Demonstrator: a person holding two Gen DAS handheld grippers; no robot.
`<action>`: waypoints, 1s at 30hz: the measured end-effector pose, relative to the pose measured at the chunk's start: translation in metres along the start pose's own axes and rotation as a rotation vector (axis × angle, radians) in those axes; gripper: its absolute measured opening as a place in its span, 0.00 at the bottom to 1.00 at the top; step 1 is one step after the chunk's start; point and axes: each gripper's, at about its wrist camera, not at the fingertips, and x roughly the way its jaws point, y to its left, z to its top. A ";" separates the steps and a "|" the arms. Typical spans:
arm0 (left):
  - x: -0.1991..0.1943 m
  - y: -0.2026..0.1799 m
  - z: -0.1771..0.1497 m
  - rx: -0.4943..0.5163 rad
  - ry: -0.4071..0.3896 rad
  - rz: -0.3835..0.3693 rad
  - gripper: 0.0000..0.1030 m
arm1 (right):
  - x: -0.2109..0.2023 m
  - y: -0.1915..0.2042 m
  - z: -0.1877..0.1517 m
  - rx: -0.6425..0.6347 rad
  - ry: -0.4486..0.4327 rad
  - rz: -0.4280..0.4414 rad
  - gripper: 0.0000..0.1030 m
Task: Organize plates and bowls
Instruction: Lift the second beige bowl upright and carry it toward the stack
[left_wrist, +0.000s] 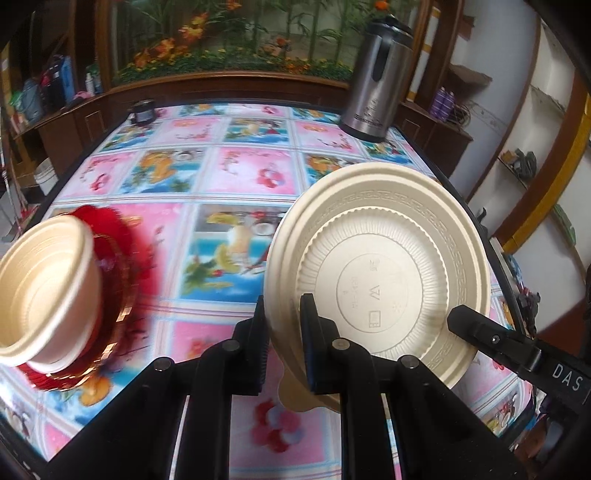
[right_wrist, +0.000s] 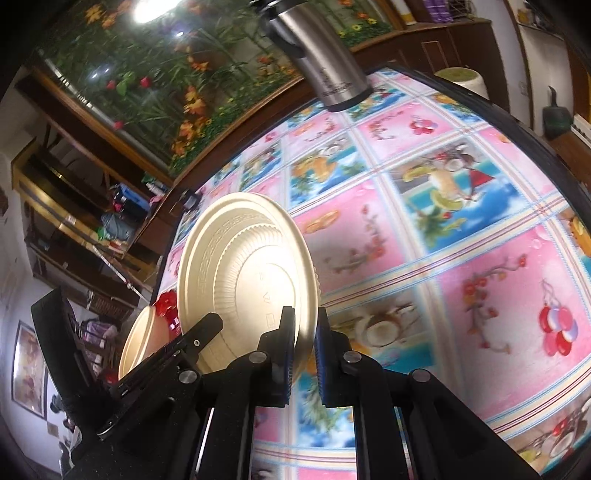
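A cream plate, its ribbed underside facing the left wrist camera, hangs tilted on edge above the table. My left gripper is shut on its lower left rim. My right gripper grips the rim at the lower right. In the right wrist view the same cream plate stands edge-on, with my right gripper shut on its rim and my left gripper beside it. A cream bowl rests on a stack of red plates at the left, blurred; the bowl also shows in the right wrist view.
The table wears a pink and blue picture-patterned cloth. A steel jug stands at the far right corner and a small dark jar at the far left. Wooden shelves and a flower mural lie behind. A white stool stands past the table edge.
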 end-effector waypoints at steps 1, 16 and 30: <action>-0.004 0.006 -0.001 -0.009 -0.005 0.007 0.13 | 0.001 0.006 -0.002 -0.012 0.003 0.006 0.09; -0.044 0.080 0.000 -0.125 -0.072 0.085 0.13 | 0.019 0.093 -0.017 -0.163 0.048 0.095 0.09; -0.071 0.129 -0.003 -0.209 -0.120 0.144 0.13 | 0.033 0.153 -0.022 -0.270 0.077 0.153 0.09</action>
